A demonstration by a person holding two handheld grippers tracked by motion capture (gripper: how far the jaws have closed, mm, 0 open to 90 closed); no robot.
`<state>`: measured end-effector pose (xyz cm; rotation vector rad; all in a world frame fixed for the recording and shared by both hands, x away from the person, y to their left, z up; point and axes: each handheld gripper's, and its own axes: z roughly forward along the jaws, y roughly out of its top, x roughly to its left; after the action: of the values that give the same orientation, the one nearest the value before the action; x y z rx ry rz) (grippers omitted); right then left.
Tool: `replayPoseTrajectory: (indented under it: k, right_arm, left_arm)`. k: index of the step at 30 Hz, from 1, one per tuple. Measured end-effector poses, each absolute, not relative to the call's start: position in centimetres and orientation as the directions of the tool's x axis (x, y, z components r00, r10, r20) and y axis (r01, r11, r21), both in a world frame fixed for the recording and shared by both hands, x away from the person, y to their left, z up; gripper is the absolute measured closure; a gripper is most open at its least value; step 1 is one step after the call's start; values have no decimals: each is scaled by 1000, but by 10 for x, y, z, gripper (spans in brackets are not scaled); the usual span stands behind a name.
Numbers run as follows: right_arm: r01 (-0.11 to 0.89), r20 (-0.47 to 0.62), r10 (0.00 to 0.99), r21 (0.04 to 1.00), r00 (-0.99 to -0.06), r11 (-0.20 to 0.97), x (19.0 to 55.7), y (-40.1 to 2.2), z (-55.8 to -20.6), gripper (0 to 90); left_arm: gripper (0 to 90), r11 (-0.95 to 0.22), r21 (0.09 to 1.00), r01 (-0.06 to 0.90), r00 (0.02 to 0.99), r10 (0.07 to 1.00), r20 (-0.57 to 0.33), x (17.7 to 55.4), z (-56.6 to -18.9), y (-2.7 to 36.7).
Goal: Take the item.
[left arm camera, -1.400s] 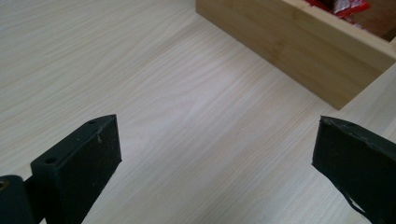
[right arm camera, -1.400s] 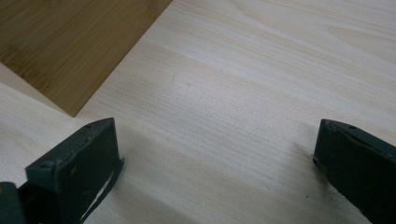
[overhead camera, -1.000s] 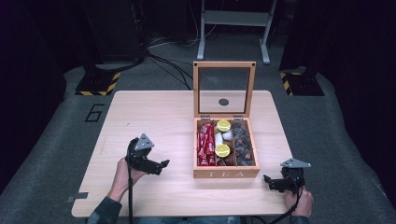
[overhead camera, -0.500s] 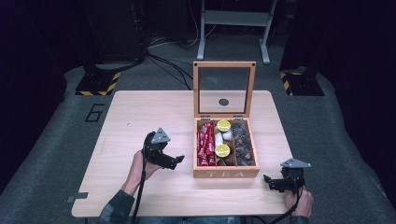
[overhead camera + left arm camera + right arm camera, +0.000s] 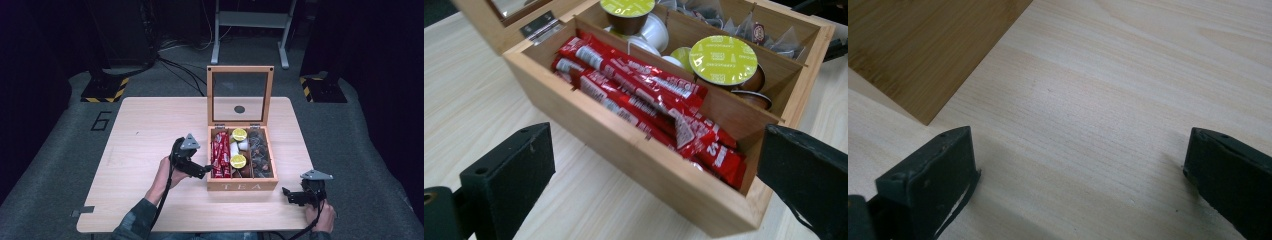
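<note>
A wooden tea box [image 5: 242, 185] stands open on the table, its glass lid [image 5: 240, 96] upright. Red sachets [image 5: 220, 156] [image 5: 644, 102] fill its left compartment. Green-lidded capsules [image 5: 238, 161] [image 5: 723, 60] and white pods lie in the middle one, dark wrapped bags [image 5: 260, 152] in the right one. My left gripper [image 5: 205, 170] [image 5: 654, 185] hovers open just left of the box, jaws wide, facing the sachet compartment. My right gripper [image 5: 289, 194] [image 5: 1078, 180] stands open low over bare table at the box's front right corner [image 5: 923, 55].
The pale wooden table [image 5: 150, 125] has free room on its left half and behind the box. Beyond its far edge are a metal stand [image 5: 250, 30], cables and yellow-black striped bases [image 5: 105, 87] on grey floor.
My left gripper has travelled right across the table, from the left part to right beside the box. The right gripper has stayed where it was.
</note>
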<state>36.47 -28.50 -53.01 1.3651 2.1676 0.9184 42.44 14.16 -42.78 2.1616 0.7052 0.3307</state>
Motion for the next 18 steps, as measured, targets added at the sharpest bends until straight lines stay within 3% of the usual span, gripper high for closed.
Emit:
replayPoseTrajectory:
  k: [18]
  right_arm:
    - [628,-6,902,716,-432,305,364,-285,-530,0]
  left_arm:
    - [14,-553,763,334,855,519,2,437,-430,88]
